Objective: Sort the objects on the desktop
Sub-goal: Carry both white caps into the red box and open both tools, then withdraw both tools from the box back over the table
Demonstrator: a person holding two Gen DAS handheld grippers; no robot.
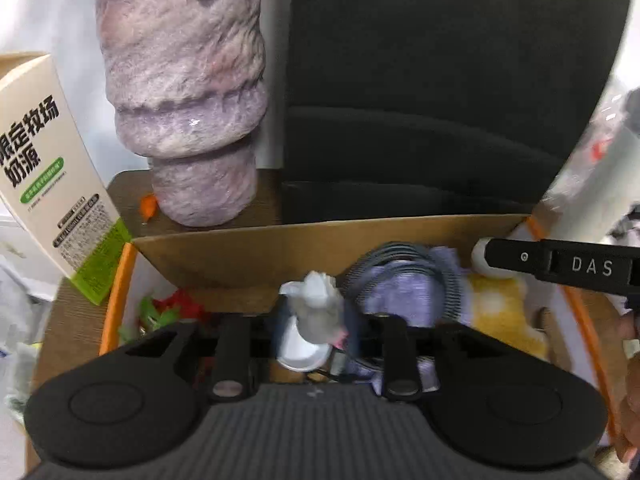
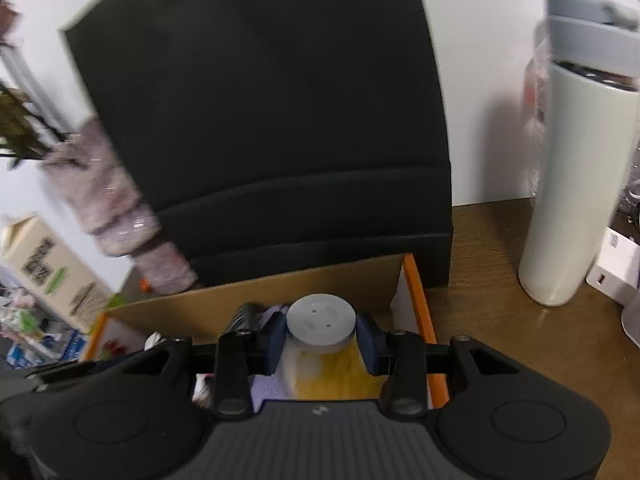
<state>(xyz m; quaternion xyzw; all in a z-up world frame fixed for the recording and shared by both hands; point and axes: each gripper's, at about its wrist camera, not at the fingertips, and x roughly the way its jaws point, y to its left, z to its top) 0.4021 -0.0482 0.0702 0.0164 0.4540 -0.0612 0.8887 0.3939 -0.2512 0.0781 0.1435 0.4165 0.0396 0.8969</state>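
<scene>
Over the box (image 2: 304, 284), my right gripper (image 2: 321, 338) clamps a grey puck (image 2: 321, 320); my left gripper (image 1: 316, 320) stands parted around a white wad (image 1: 318, 308), grip uncertain.

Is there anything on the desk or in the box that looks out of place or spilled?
Nothing is spilled or broken. The one odd thing is a small orange scrap lying loose on the desk at the foot of the purple vase, outside the cardboard box. The milk carton only seems tilted; that may be lens distortion.
</scene>
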